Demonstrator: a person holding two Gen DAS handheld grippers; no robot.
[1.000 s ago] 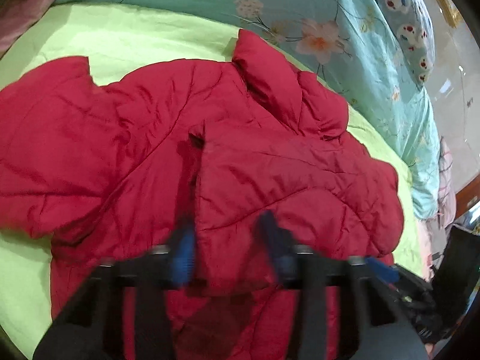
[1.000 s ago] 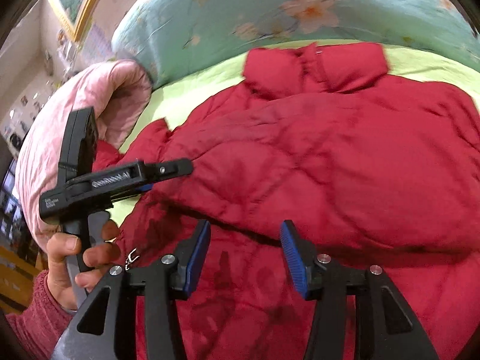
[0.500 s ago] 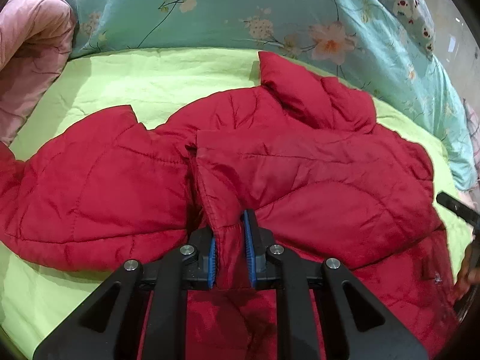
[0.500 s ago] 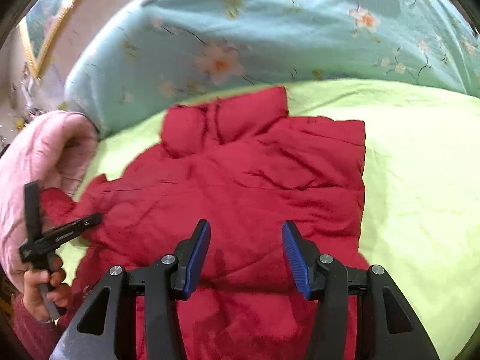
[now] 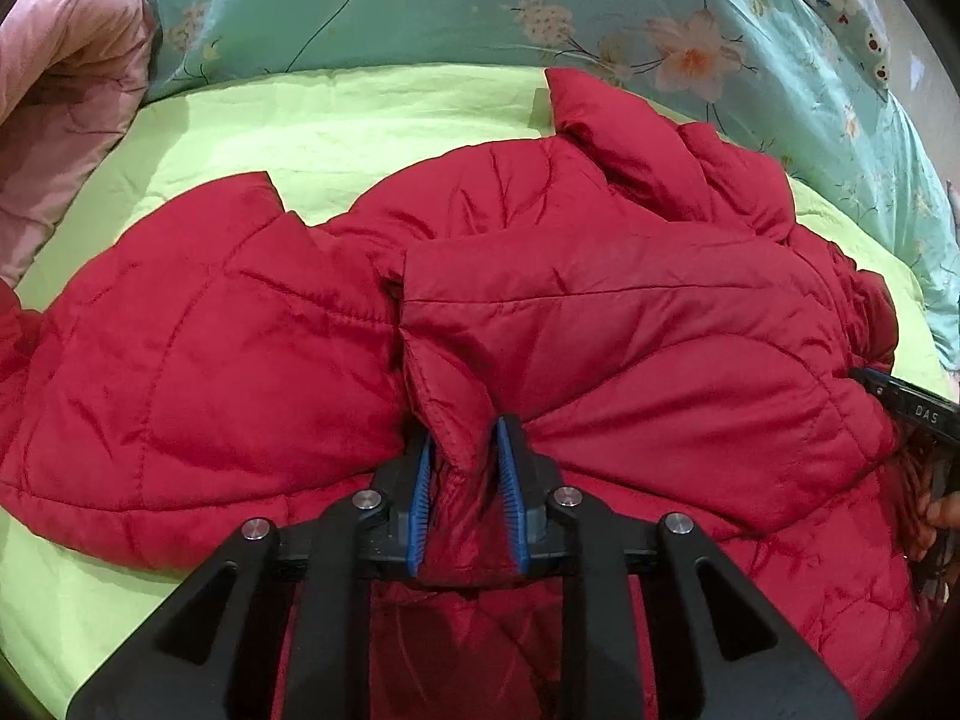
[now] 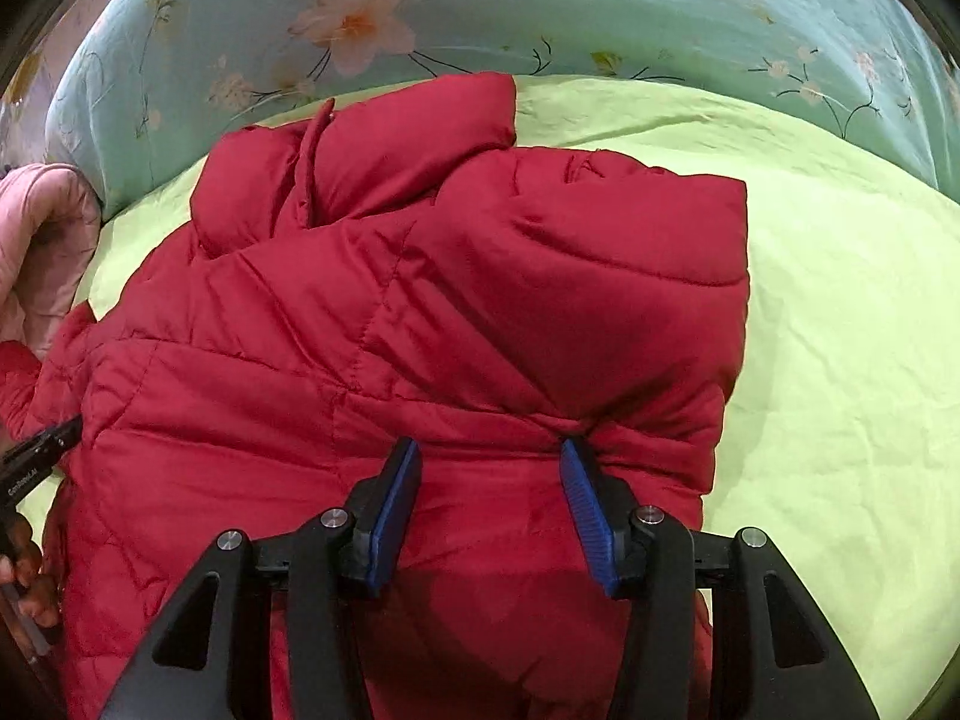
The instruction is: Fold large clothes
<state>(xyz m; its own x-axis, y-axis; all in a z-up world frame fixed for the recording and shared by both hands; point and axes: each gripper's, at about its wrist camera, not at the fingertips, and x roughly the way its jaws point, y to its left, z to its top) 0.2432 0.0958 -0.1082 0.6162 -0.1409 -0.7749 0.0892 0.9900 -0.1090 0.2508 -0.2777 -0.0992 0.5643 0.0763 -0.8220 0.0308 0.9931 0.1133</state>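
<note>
A red puffer jacket (image 5: pixel 630 330) lies spread on the bed, its collar (image 5: pixel 612 138) toward the pillows. One front panel is folded over the body. My left gripper (image 5: pixel 462 438) has a raised fold of that panel's edge between its blue pads; its jaws are opening and the puffy cloth still fills the gap. In the right wrist view the red puffer jacket (image 6: pixel 480 270) has its right sleeve folded in. My right gripper (image 6: pixel 489 450) stands open, its tips resting on the crease of that fold. The other tool shows at each view's edge, the right one (image 5: pixel 906 408) and the left one (image 6: pixel 42 450).
A lime-green sheet (image 6: pixel 840 300) covers the bed, bare to the right of the jacket. A teal floral quilt (image 5: pixel 480 0) runs along the far side. A pink padded quilt (image 5: pixel 60 90) is bunched at the far left. A hand (image 6: pixel 30 576) grips the left tool.
My left gripper closed on the panel's fold, then widened a little. My right gripper swung right across the jacket and sank to the folded sleeve's crease, jaws unchanged.
</note>
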